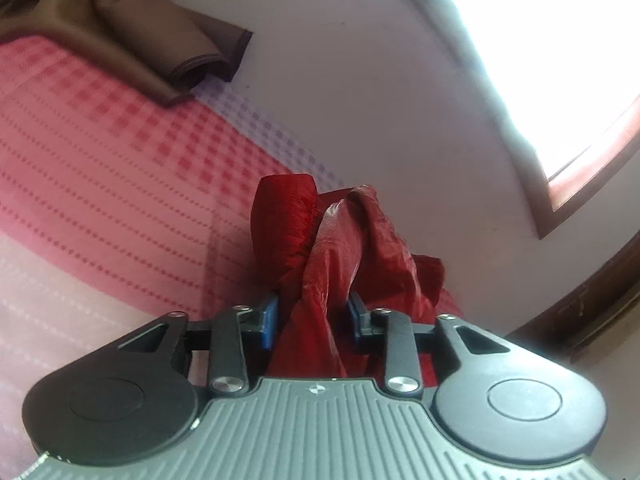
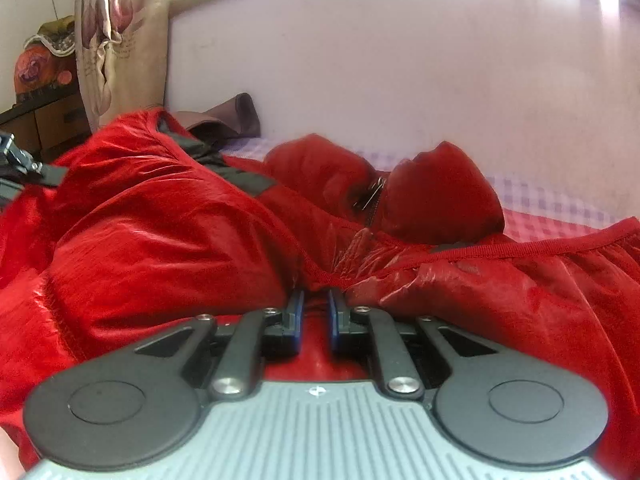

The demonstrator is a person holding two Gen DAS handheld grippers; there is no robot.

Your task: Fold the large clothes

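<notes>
A shiny red jacket (image 2: 168, 208) lies spread on the bed, its hood (image 2: 440, 196) and zipper toward the wall. My right gripper (image 2: 316, 312) is low over the jacket, shut on a fold of its red fabric. My left gripper (image 1: 314, 316) is shut on a bunched part of the same red jacket (image 1: 340, 248), lifted above the bed. The left gripper also shows at the left edge of the right wrist view (image 2: 16, 164).
The bed has a red and white checked cover (image 1: 100, 152). Folded brown cloth (image 1: 168, 44) lies by the white wall (image 1: 360, 80). A bright window (image 1: 540, 40) is at the right. A curtain (image 2: 120, 32) and a dark cabinet (image 2: 44, 120) stand at the left.
</notes>
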